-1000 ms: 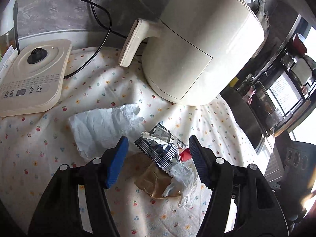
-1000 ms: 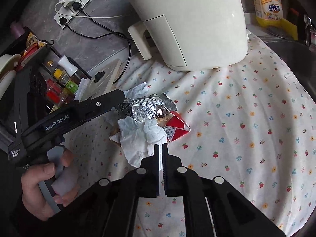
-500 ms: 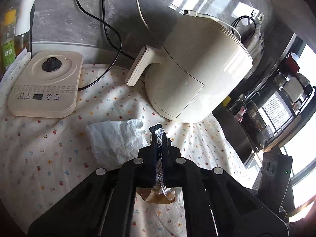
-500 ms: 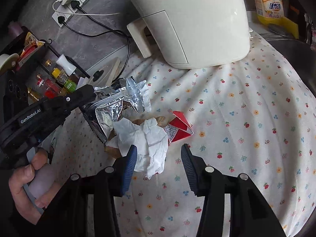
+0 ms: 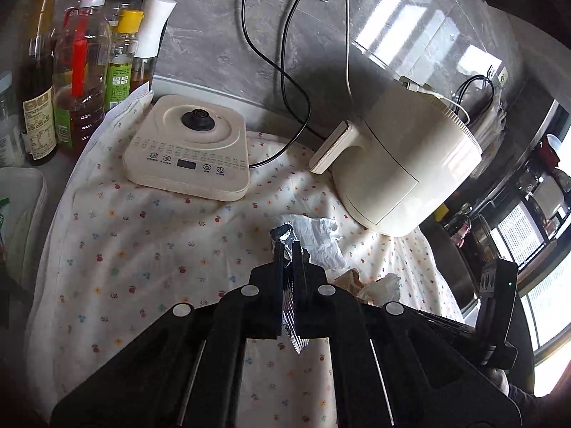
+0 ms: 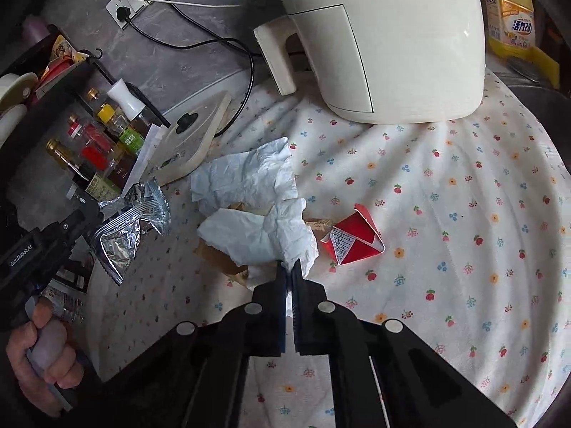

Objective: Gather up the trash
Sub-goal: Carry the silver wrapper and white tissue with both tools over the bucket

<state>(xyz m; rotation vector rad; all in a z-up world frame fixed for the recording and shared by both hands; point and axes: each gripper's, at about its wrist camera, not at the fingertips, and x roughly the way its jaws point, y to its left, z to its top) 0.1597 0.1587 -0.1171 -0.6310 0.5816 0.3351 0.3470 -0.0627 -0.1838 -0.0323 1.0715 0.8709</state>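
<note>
The left gripper [image 5: 289, 249] pinches the foil wrapper [image 5: 285, 239] (lifted off the cloth); the right gripper [image 6: 288, 267], jaws just closed, nips the crumpled tissue [image 6: 264, 235] at its tips, red carton [image 6: 357, 242] just right.

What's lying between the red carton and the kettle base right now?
In the right wrist view, crumpled white tissues and brown paper lie between the red carton and the kettle base.
</note>
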